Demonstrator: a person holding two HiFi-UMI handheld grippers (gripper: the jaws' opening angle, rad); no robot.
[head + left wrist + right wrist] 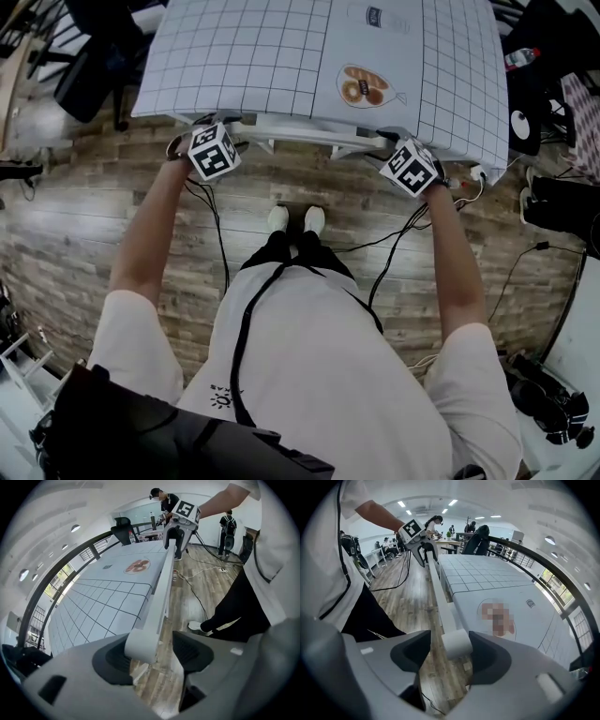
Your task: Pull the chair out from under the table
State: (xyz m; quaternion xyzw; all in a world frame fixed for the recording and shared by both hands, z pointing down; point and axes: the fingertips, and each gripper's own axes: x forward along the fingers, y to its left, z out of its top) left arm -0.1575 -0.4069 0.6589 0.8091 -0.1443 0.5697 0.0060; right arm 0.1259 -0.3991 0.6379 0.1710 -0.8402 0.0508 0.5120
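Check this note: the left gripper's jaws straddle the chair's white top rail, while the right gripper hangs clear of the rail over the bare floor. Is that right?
One part is wrong. The right gripper is not clear of the rail. Its jaws also stand either side of the chair's white top rail, at the opposite end from the left gripper. The right gripper view shows this. The rest stands.

The white grid-printed worktop cloth (281, 56) is appearing matt and smooth; the white chair rail (158, 597) is appearing smooth; the brown plank floor (94, 234) is showing wood grain.
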